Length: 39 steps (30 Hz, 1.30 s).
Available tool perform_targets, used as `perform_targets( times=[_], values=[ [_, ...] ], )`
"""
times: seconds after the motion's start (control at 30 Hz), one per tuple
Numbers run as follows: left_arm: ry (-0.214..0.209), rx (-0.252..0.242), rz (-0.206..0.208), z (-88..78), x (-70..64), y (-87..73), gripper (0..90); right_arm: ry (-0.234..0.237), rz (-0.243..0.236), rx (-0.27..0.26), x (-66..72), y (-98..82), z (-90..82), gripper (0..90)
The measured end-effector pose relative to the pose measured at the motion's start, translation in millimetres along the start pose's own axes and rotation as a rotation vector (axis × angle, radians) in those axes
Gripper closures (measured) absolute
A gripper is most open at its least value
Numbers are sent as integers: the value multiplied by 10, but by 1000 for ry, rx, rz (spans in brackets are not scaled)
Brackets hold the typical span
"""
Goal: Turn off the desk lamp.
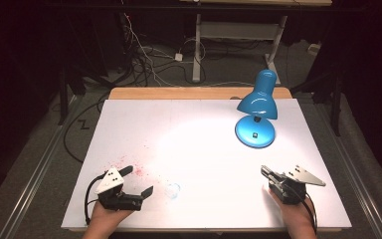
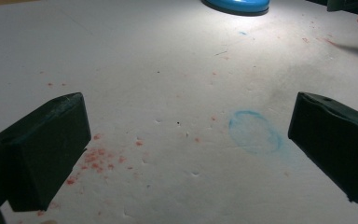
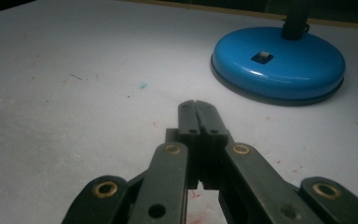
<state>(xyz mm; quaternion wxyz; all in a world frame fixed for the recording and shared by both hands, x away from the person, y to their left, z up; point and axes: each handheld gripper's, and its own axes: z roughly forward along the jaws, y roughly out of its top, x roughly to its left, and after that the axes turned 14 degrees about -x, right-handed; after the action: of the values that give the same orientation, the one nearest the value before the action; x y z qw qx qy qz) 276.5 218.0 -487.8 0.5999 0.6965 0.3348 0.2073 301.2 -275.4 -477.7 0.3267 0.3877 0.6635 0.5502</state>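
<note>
High view: left tool [image 1: 138, 180] at lower left of frame, held in the person's left hand [image 1: 107, 215], jaws spread wide, nothing between them. Right tool [image 1: 264, 171] at lower right, held in the right hand [image 1: 295, 215], jaws pressed together, nothing gripped. Both sit low over the white counter [image 1: 199, 149], well apart from each other. A grey three-cornered plate tops each tool.

Left gripper view: the two black jaws stand far apart at lower left and lower right of frame. Between them, bare white counter with scattered red specks [image 2: 98, 161], thickest near the left jaw. A faint blue ring stain [image 2: 255, 132] lies just inside the right jaw. Small dents mark the sheet. Upper edge of frame: the rim of the blue lamp base [image 2: 235, 5]; at upper right, a fingertip and part of the other tool.

Right gripper view: jaws closed tip to tip at centre bottom, brass rivets on the linkage arms. Ahead, upper right of frame, the blue desk lamp's round base [image 3: 278, 65] with a small black switch [image 3: 262, 57] on top and a dark stem rising from it. A small blue fleck on the counter left of the base.

High view again: blue desk lamp [image 1: 257, 107] stands in the upper right part of the counter, shade tilted down, casting a bright pool of light across the middle. Cables lie on the floor beyond the far edge.
</note>
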Motion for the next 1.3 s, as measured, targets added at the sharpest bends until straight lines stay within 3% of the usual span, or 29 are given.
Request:
perform_targets(
  times=[0.1,0.3,0.67,1.3],
  values=[
    [-22,-4,-7,-13,-1,6,0,-2,-16,3,-7,39,43,900],
    [-17,-18,-9,-32,6,13,0,-10,-13,11,-83,103,157,900],
    [-15,1,25,6,11,-28,0,-34,5,15,-258,257,435,900],
    [-23,-10,8,-42,-3,-1,0,-49,15,11,-371,391,733,900]
  ],
)
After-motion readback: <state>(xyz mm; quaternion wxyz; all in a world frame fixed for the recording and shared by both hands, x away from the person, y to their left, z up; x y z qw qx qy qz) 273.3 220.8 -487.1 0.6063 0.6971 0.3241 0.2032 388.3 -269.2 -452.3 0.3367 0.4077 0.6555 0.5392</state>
